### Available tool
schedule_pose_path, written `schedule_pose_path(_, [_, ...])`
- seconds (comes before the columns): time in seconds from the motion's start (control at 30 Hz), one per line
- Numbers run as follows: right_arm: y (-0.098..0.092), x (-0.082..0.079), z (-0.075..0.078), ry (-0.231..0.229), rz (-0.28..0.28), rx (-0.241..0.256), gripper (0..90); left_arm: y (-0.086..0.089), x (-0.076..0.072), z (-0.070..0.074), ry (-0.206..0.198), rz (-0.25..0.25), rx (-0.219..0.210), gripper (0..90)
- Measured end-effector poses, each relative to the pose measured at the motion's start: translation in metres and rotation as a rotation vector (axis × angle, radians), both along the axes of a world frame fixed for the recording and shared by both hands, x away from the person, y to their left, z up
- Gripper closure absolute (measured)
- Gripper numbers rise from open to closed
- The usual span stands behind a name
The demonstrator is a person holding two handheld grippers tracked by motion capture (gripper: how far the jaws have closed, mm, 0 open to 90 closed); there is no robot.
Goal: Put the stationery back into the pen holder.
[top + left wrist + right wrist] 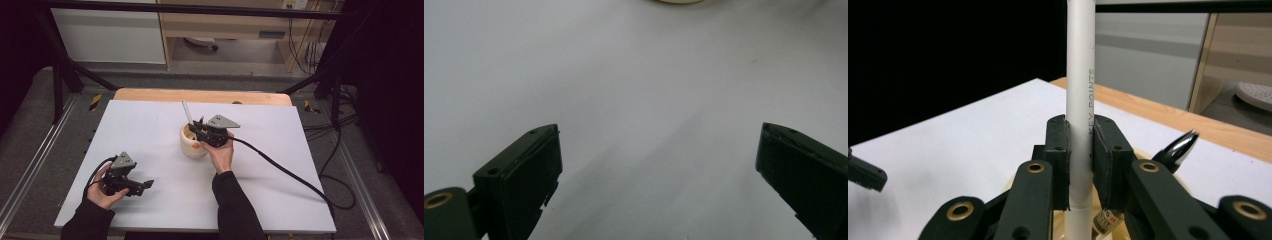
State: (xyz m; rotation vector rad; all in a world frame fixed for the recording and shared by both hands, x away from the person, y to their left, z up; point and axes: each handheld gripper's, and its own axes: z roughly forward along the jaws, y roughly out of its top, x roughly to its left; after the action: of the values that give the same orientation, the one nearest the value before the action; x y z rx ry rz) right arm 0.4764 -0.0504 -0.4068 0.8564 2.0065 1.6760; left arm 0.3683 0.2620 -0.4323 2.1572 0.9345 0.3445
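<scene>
White pen (1080, 100) upright, clamped in right gripper (1080, 165) jaws over cup (192, 142)

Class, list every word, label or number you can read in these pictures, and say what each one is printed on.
"KEY POINTS": printed along the white pen held in the right claw.
Small red-and-white tag below the claw: too blurred to read.
Orange mark on the cream cup: too small to read.

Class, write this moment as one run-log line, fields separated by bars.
right gripper shut on white pen above cream round holder | left gripper open over white table | silver-tipped pen in holder
</scene>
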Motion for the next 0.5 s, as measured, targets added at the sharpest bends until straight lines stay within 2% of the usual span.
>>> schedule_pose_path(0.27, [-0.008, -0.002, -0.012, 0.011, -0.004, -0.03, 78.3, 0.001, 0.001, -0.002, 0.005, 0.006, 0.007, 4.8])
schedule_pose_path(0.5, [-0.012, -0.006, -0.011, 0.011, -0.008, -0.045, 72.2, 0.0, 0.001, -0.003, 0.007, 0.002, 0.014, 4.8])
